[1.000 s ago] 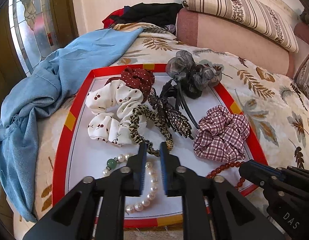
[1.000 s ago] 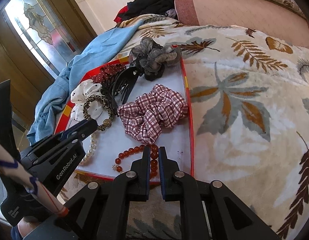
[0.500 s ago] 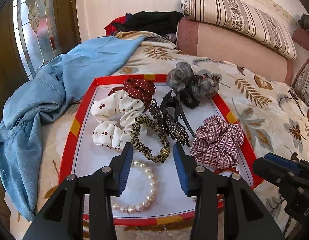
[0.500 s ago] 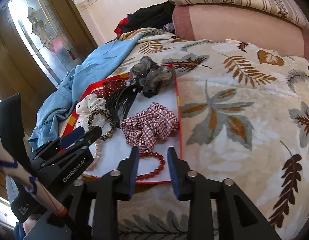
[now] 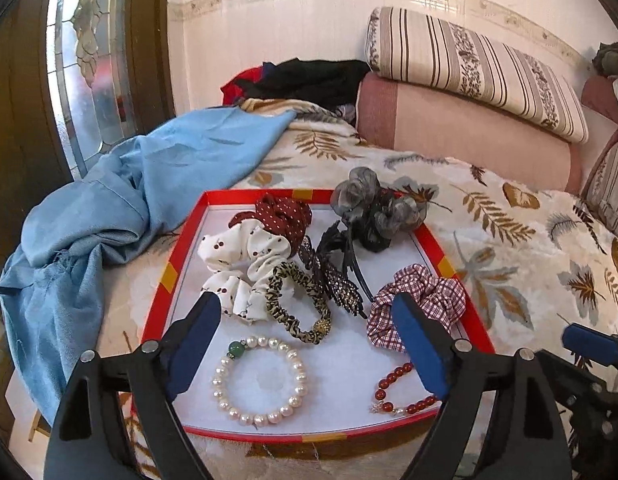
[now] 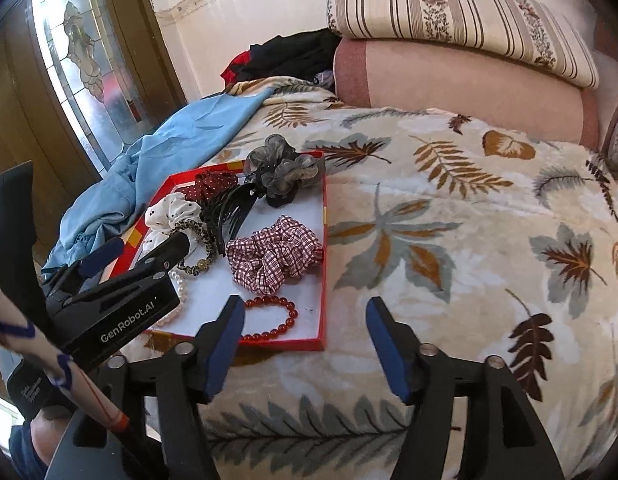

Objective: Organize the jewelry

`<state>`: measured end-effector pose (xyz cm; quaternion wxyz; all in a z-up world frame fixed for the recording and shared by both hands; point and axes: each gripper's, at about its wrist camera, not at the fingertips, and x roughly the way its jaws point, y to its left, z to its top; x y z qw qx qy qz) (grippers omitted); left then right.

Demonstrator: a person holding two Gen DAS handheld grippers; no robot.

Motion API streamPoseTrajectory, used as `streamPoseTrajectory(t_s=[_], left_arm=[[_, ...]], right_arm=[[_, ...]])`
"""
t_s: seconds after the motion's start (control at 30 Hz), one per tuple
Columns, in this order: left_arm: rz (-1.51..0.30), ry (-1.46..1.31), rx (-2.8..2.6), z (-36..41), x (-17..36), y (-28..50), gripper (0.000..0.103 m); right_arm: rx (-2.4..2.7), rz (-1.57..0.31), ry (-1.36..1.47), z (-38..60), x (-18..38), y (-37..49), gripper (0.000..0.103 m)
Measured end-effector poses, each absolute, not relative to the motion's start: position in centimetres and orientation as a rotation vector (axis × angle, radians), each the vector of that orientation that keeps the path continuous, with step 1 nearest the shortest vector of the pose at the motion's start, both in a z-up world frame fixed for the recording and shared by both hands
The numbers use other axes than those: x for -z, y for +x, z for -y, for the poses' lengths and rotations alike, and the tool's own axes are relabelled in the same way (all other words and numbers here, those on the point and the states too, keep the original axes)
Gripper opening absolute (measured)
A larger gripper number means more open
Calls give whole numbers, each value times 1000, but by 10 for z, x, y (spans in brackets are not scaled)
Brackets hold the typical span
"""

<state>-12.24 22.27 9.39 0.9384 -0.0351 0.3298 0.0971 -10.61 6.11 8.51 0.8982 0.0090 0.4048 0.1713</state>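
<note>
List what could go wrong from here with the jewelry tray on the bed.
1. The red tray sits on a soft leaf-print blanket, its near edge by the bed's edge; a nudge could tip it.
2. The leopard hair tie, black claw clip and cherry-print scrunchie overlap, so lifting one may drag another.
3. The grey scrunchie overhangs the far rim and could slide out.

My bed (image 5: 509, 240), under a leaf-print blanket, fills the frame's middle. On it: a red-rimmed tray (image 5: 165, 280) at lower centre, a blue cloth (image 5: 121, 208) at left, pillows (image 5: 469, 128) at upper right.
</note>
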Motion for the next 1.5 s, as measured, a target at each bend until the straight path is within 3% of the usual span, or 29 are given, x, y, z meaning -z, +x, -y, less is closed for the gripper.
streamPoseTrajectory(t_s=[0.13,0.67,0.93,1.2,1.5], left_arm=[[-661,-77,-222,-221,-97,-127,94],[-627,-236,-357,-248,-124,-205,102],[-705,-225,-336,-226,-119,-221,103],[-610,-197,-417,-211,-131,-220,103],[-628,-192,-421,-218,-117,-207,103]], right_arm=[[-355,-819,7,-56,-93,-116,76],[-276,-701,-180,-47,-114,-170,90],[-274,-654,-267,-48,-113,-193,91],[-202,-664,-291,-31,-105,-182,92],[-187,-714,-290,-30,-85,-166,92]])
